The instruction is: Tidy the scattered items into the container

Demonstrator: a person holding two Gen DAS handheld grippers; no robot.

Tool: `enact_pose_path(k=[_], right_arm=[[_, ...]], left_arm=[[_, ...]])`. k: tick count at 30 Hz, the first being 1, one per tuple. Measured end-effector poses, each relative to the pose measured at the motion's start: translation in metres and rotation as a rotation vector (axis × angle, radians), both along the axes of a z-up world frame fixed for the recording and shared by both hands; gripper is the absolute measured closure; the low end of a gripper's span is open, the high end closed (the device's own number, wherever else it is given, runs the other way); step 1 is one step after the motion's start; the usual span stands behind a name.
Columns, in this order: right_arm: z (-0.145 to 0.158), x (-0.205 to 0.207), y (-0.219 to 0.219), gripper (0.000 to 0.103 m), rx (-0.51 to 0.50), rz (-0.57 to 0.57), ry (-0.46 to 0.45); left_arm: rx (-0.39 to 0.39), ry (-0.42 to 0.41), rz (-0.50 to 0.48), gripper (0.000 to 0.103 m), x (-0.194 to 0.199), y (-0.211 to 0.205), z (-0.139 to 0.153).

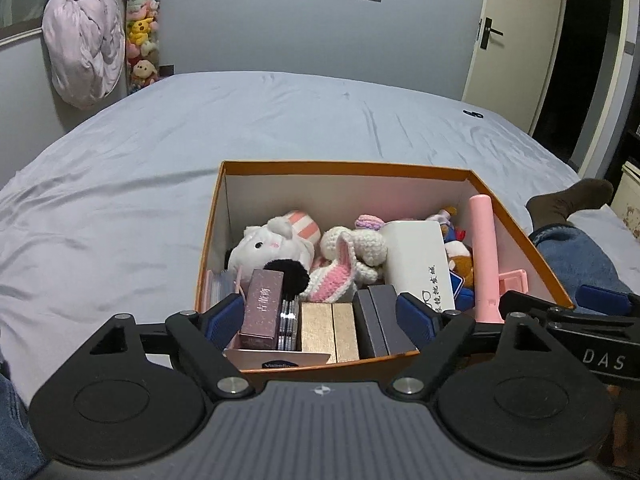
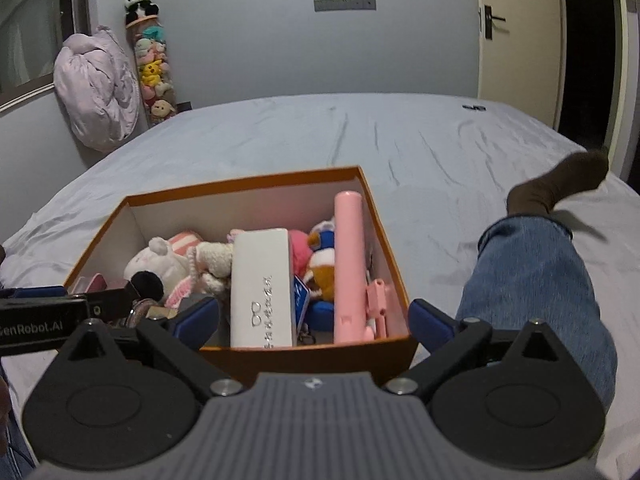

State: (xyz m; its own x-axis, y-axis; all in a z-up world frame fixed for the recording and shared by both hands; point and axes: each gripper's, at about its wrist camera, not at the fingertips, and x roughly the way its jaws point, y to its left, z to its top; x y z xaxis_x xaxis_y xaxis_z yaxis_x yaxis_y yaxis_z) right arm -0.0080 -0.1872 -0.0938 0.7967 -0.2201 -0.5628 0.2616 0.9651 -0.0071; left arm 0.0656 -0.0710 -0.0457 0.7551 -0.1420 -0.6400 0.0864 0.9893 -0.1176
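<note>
An orange cardboard box [image 1: 516, 229] stands on the grey bed, full of items: a white plush [image 1: 269, 245], a crocheted bunny [image 1: 344, 256], a white case [image 1: 420, 260], a pink tube [image 1: 485, 256], a maroon carton [image 1: 262, 307], gold boxes [image 1: 329, 332] and a dark box [image 1: 378, 324]. My left gripper [image 1: 322, 318] is open and empty over the box's near edge. In the right wrist view the box [image 2: 384, 216] holds the white case [image 2: 262, 284] and pink tube [image 2: 349, 264]. My right gripper [image 2: 314, 320] is open and empty, straddling the box's near right corner.
The person's jeans leg [image 2: 532, 280] and brown sock [image 2: 560, 184] lie on the bed right of the box. A small dark object [image 2: 474, 108] lies at the far bed edge. A lilac bundle [image 1: 84, 48] and a plush-toy column [image 1: 142, 36] stand against the wall. A door [image 1: 516, 32] is at right.
</note>
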Motion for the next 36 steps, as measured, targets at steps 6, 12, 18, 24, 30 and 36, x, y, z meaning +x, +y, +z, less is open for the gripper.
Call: enact_pose_path(k=[6, 12, 18, 24, 30, 36], right_arm=[[-0.003, -0.001, 0.002, 0.002, -0.008, -0.023, 0.004], [-0.006, -0.002, 0.003, 0.001, -0.014, -0.033, 0.008], [-0.009, 0.000, 0.010, 0.000, -0.045, -0.019, 0.020], [-0.011, 0.001, 0.013, 0.000, -0.069, -0.019, 0.034], [-0.011, 0.001, 0.013, 0.000, -0.068, -0.021, 0.033], [-0.011, 0.001, 0.012, 0.000, -0.067, -0.028, 0.028]], left_arm=[[0.016, 0.030, 0.003, 0.005, 0.002, -0.001, -0.008], [0.018, 0.041, -0.013, 0.005, 0.002, -0.003, -0.012], [0.006, 0.049, -0.001, 0.005, 0.004, -0.001, -0.015], [-0.001, 0.043, -0.007, 0.005, 0.003, 0.000, -0.017], [-0.007, 0.044, -0.009, 0.005, 0.004, 0.000, -0.019], [-0.009, 0.048, -0.011, 0.005, 0.005, 0.001, -0.019]])
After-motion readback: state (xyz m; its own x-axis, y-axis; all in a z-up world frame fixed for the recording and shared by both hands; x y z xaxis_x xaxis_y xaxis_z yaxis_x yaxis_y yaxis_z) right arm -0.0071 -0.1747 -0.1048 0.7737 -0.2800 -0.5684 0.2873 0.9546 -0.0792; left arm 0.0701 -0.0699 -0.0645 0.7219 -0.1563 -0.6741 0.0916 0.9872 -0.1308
